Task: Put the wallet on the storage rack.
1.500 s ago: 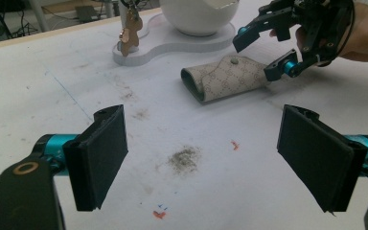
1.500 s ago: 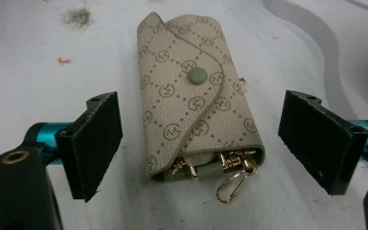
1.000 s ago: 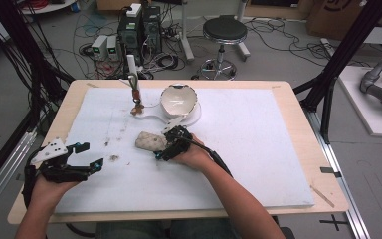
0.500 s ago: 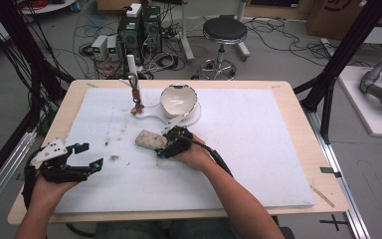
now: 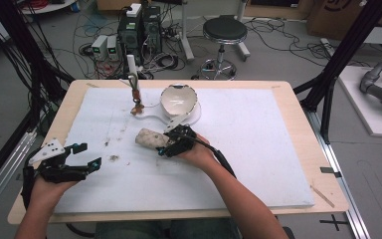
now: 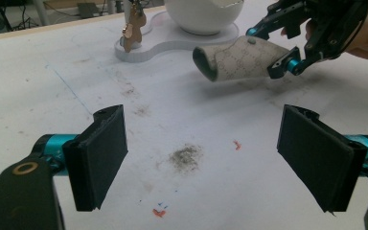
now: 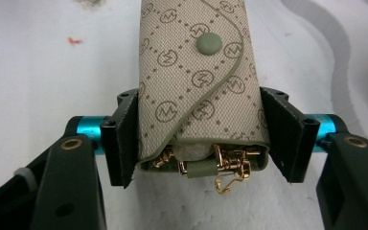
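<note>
The right gripper [image 7: 206, 139] pinched the pouch [image 7: 199, 81] at its open end, just above the mat [image 5: 258, 144] near the bowl [image 5: 179, 99], so its gold clips [image 7: 225, 165] could spill, while the left gripper [image 6: 220, 153] stood spread and empty.

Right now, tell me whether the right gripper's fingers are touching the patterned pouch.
Touching. The right gripper view shows both fingers pressed against the pouch's sides.

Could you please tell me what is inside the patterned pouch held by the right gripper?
Gold-coloured metal clasps show at the open end of the pouch, gripped by the right gripper. Anything deeper is covered by its fabric.
</note>
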